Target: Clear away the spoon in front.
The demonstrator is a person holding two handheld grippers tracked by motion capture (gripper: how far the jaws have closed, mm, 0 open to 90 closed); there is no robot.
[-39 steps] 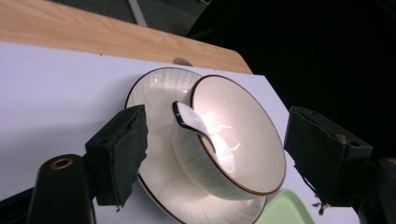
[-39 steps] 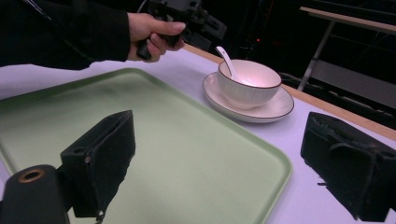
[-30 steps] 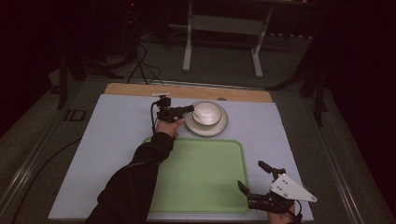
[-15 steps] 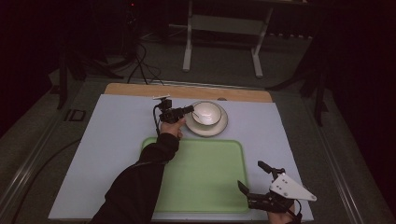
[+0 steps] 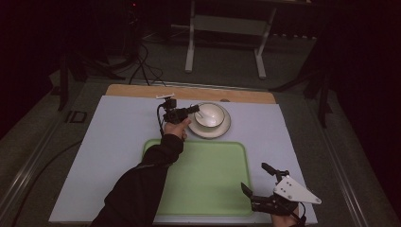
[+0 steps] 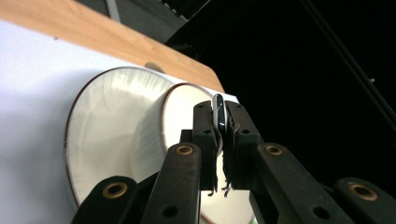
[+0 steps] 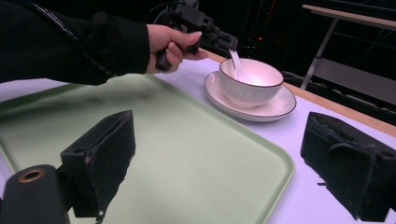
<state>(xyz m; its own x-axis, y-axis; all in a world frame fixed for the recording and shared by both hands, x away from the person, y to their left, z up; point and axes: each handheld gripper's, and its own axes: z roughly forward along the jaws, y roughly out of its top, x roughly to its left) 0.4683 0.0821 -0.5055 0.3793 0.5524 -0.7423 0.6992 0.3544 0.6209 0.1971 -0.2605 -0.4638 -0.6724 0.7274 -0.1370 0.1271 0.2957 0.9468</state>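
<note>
High view: your left gripper [image 5: 195,109] reaches over the near-left rim of the bowl [image 5: 211,115], which sits on a saucer [image 5: 222,130] toward the far side of the white table [image 5: 113,142], just beyond the green tray [image 5: 208,179]. Your left hand [image 5: 176,127] and dark sleeve [image 5: 142,184] cross the tray's left edge. Your right gripper [image 5: 257,184] hovers at the tray's near-right corner, its grey plate [image 5: 293,190] uppermost, its jaws spread wide with nothing between them.

Left gripper view: the jaws are pressed on the handle of a white spoon [image 6: 218,114], which stands edge-on between the pads [image 6: 205,140]. Behind it lie the bowl [image 6: 182,121] and saucer [image 6: 102,130], and past them the table's wooden far edge [image 6: 93,35].

Right gripper view: the two pads [image 7: 107,154] stand well apart above the tray [image 7: 187,158]. Farther off, your left gripper [image 7: 224,42] pinches the spoon [image 7: 238,65], whose lower end dips inside the bowl [image 7: 252,88]; the bowl rests centred on the saucer [image 7: 275,109].
</note>
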